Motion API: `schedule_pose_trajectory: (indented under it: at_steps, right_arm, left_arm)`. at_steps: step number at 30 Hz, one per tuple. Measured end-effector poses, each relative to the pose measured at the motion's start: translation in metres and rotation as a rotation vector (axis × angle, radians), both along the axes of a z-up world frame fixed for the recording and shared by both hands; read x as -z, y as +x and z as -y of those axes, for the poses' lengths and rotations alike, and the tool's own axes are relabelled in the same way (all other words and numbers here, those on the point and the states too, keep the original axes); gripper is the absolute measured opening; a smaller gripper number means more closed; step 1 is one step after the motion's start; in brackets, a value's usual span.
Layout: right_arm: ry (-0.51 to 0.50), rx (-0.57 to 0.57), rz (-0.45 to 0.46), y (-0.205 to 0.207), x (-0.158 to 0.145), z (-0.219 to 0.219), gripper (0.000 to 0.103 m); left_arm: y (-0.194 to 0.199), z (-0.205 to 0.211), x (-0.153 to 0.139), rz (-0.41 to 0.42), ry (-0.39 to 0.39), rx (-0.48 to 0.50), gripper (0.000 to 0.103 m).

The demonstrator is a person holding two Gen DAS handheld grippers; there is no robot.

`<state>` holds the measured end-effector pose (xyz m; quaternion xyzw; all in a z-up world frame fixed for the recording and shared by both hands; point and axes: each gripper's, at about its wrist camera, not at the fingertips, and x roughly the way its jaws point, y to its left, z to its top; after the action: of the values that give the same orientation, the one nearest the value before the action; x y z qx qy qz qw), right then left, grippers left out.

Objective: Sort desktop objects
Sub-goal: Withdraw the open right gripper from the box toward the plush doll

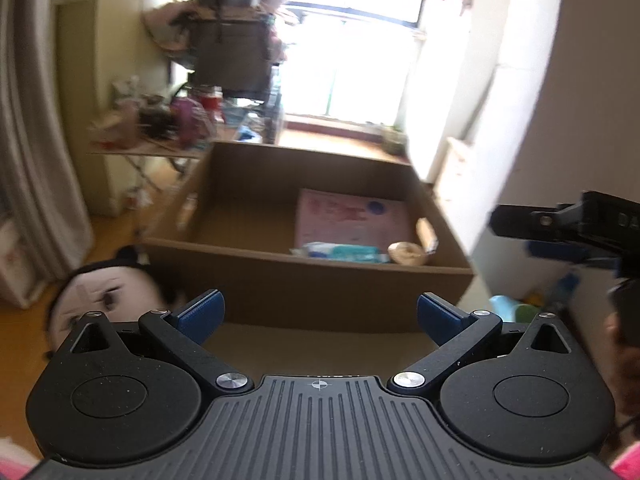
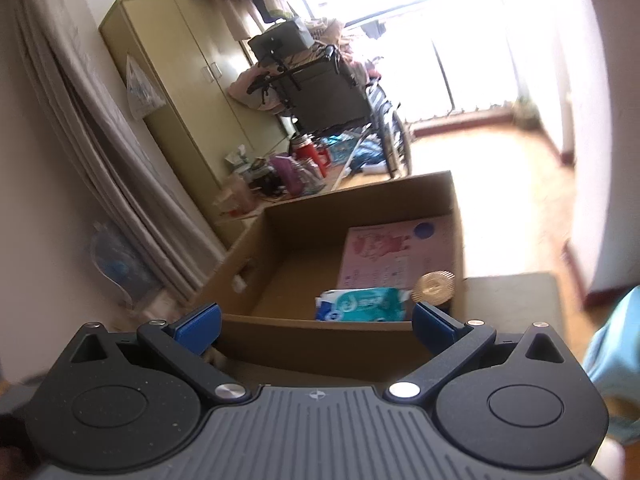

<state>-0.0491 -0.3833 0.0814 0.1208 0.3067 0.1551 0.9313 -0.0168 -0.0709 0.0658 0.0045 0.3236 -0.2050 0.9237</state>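
Note:
An open cardboard box (image 1: 256, 258) stands in front of both grippers; it also shows in the right wrist view (image 2: 320, 338). Inside lie a pink booklet (image 1: 352, 216), a teal wipes pack (image 1: 344, 252) and a round gold-lidded jar (image 1: 406, 254). The right wrist view shows the same booklet (image 2: 396, 256), pack (image 2: 364, 304) and jar (image 2: 434, 286). My left gripper (image 1: 318, 314) is open and empty, just short of the box's near wall. My right gripper (image 2: 316, 322) is open and empty too. The right gripper also shows at the right edge of the left wrist view (image 1: 560, 236).
A plush doll face (image 1: 104, 296) lies left of the box. Small green and blue items (image 1: 516, 308) sit to its right. A cluttered folding table (image 1: 152, 132), a wheelchair (image 2: 340, 96), a wardrobe (image 2: 180, 76) and a bright window (image 1: 352, 60) are behind.

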Motion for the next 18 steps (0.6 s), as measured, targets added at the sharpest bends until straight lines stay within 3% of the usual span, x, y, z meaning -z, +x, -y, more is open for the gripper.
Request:
schedule_pose_trajectory:
  at_steps: [8,18]
  right_arm:
    - [-0.238,0.004,0.075,-0.036,-0.003,-0.035,0.103]
    - [-0.543,-0.050,0.258,-0.075,0.008,-0.097,0.103]
  left_arm:
    - [-0.022,-0.037,0.001,0.026,-0.012,-0.075,0.103]
    - [-0.032,-0.079,0.006,0.025,0.005,-0.173,0.103]
